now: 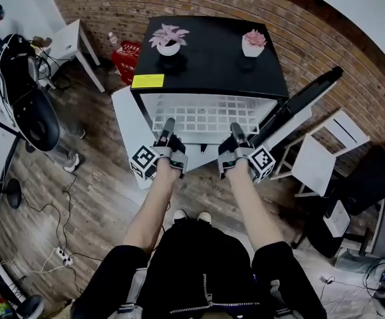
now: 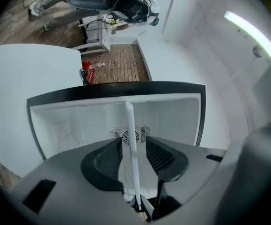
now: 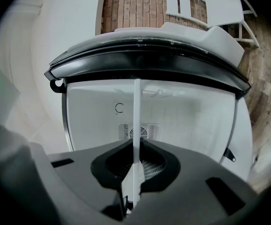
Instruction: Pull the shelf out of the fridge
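White wire-grid shelf [image 1: 205, 115] juts from the black fridge [image 1: 209, 58]; right gripper [image 1: 235, 129] pinches its front edge, left gripper [image 1: 169, 126] straddles it, jaws spread.

Office/studio-type workspace, not domestic. Evidence: bare brick wall [image 1: 199, 5] at the far side, wood-plank floor [image 1: 99, 185], white table [image 1: 69, 38] far left, black office chair [image 1: 26, 98] at left, loose cables [image 1: 46, 211] and a power strip [image 1: 62, 254] on the floor near left, white chairs [image 1: 315, 161] at right. Black mini fridge [image 1: 209, 62] stands in the middle, two potted plants [image 1: 168, 40] on top.
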The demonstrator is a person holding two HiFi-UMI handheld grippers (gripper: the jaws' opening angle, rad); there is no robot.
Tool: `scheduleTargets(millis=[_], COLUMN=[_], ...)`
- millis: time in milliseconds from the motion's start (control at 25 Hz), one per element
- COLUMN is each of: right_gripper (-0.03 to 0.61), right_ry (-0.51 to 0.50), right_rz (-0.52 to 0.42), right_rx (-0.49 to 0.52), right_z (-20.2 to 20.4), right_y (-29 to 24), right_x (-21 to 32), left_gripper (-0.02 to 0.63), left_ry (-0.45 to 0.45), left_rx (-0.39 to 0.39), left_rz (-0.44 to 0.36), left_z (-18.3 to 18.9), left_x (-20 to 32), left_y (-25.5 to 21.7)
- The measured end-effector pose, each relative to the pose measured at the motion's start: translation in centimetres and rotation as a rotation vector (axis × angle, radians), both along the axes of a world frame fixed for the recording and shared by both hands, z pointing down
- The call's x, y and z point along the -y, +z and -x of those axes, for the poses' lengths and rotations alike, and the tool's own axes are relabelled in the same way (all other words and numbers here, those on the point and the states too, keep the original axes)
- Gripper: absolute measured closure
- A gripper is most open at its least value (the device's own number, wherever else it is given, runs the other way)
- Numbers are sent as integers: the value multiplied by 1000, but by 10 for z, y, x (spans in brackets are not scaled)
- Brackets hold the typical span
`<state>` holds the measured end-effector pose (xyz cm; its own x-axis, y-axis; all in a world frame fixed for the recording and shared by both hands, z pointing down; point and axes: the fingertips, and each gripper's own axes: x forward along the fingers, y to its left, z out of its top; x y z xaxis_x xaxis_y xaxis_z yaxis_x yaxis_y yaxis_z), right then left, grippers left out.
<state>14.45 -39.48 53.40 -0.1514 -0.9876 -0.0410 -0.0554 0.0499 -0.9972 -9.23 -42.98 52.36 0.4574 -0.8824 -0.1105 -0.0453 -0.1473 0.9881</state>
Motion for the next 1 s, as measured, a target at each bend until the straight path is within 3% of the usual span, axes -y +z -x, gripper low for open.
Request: scheduleTargets(millis=[120,320,680,1000], right_gripper=[550,550,551,549], right_ry=[-5,-34,-58,-104], right_rz=[5,0,1,14], right_rx=[4,6,3,11], right_z=[1,4,5,9], right_y=[0,-3,0,0], right_x=[-5,-10,-21,-39], left_gripper=[492,572,577,577], left_ry=[-19,-30,-41,-61], left_rx=[-43,-60,-131,-107], left_rz=[39,39,60,48], left_z=[5,6,9,11], left_x=[-2,-9,-22,-39], left_y=[8,8,11,7])
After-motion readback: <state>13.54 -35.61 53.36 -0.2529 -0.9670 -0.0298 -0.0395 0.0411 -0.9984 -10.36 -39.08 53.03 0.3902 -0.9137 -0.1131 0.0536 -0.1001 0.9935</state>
